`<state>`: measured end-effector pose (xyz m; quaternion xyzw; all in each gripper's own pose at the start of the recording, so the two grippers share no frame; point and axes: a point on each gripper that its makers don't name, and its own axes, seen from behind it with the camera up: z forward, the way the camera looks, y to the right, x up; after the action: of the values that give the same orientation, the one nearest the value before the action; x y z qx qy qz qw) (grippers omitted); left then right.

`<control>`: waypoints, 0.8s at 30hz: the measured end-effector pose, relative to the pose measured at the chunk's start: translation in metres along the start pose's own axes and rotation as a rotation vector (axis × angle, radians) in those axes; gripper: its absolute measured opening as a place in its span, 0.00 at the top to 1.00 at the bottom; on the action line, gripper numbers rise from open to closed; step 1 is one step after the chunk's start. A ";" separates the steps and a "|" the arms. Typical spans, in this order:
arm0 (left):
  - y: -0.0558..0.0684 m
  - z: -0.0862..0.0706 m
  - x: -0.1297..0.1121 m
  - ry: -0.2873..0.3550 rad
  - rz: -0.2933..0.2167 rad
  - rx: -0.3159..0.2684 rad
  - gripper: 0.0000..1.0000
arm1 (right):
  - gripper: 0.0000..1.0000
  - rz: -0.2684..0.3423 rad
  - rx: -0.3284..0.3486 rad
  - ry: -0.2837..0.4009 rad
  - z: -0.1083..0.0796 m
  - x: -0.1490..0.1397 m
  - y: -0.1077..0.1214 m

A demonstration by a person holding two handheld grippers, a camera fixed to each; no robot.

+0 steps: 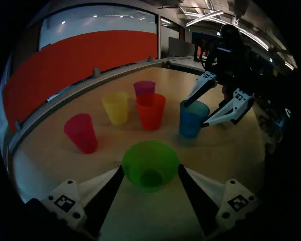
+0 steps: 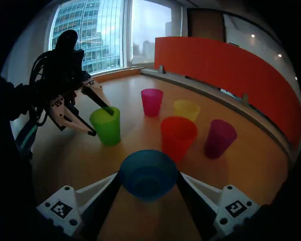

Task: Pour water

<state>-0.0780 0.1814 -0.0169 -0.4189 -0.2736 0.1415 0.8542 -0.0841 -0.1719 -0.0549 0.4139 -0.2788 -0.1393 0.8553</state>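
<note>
Cups (image 1: 150,110): six; green cup (image 1: 150,162), blue cup (image 2: 147,173) each between fingers (image 1: 108,185).

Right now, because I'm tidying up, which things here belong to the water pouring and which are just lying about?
Likely in the job: green cup in the left tool; blue cup in the right tool.
Lying about on the table: orange cup, yellow cup, pink cup, purple cup.

An office floor high in a city — tall windows (image 2: 150,32) face glass towers (image 2: 80,36), an orange partition (image 1: 82,60) lines a long wooden desk (image 1: 230,148) — strip lights (image 1: 202,17) overhead.
</note>
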 end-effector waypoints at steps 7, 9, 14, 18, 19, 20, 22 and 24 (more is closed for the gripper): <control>0.001 0.005 0.005 0.001 -0.004 -0.010 0.01 | 0.01 0.000 0.002 0.006 0.002 0.003 0.000; 0.001 0.006 0.006 0.002 -0.003 -0.012 0.01 | 0.01 0.000 0.002 0.007 0.003 0.003 0.000; 0.002 0.008 0.003 -0.009 0.005 -0.010 0.01 | 0.01 -0.001 0.004 0.007 0.003 0.003 0.000; 0.003 0.010 0.002 -0.015 0.003 -0.012 0.05 | 0.01 -0.004 0.005 0.007 0.003 0.003 0.001; 0.003 0.010 0.003 -0.014 0.001 -0.012 0.07 | 0.01 -0.005 0.005 0.006 0.003 0.003 0.001; 0.003 0.010 0.003 -0.014 0.000 -0.013 0.09 | 0.01 -0.005 0.004 0.006 0.002 0.003 0.001; 0.003 0.011 0.003 -0.015 -0.002 -0.013 0.12 | 0.01 -0.007 0.004 0.005 0.002 0.003 0.001; 0.003 0.011 0.003 -0.016 -0.004 -0.014 0.12 | 0.01 -0.009 0.003 0.005 0.002 0.003 0.002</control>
<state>-0.0822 0.1914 -0.0123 -0.4232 -0.2821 0.1414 0.8493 -0.0831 -0.1733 -0.0518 0.4168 -0.2751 -0.1418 0.8547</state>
